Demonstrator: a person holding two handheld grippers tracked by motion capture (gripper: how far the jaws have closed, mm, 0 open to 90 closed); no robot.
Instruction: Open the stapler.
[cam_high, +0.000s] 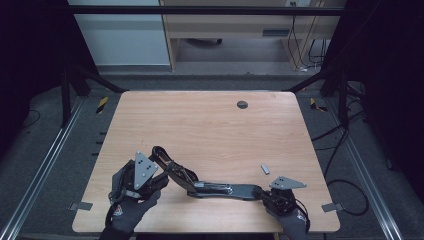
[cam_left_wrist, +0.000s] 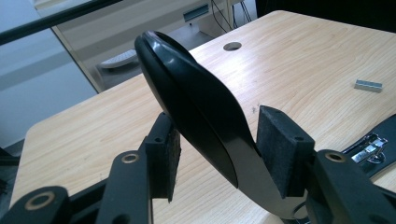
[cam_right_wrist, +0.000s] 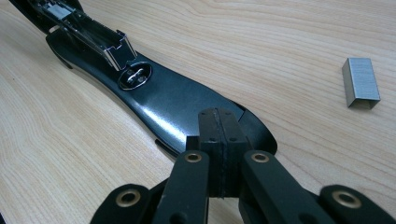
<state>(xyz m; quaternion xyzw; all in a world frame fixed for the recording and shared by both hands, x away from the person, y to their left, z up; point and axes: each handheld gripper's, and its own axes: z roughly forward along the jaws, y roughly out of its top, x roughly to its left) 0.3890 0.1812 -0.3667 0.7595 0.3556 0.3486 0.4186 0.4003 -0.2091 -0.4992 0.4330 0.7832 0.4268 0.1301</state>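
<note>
High view showed a black stapler (cam_high: 215, 189) swung open near the front edge of the table (cam_high: 210, 125): its base lay flat, its top cover (cam_high: 165, 162) was tilted up to the left. The left tongs (cam_high: 155, 172) stood open around that raised cover, pads to either side, and whether they touched it I could not tell. In the right gripper view the right tongs (cam_right_wrist: 218, 140) were closed, pads together, tip resting on the front end of the base (cam_right_wrist: 177, 109). A strip of staples (cam_high: 265, 169) lay apart on the wood. To load well, the base wanted steady downward pressure, and the cover a firm hold clear of the open magazine (cam_right_wrist: 88, 39).
</note>
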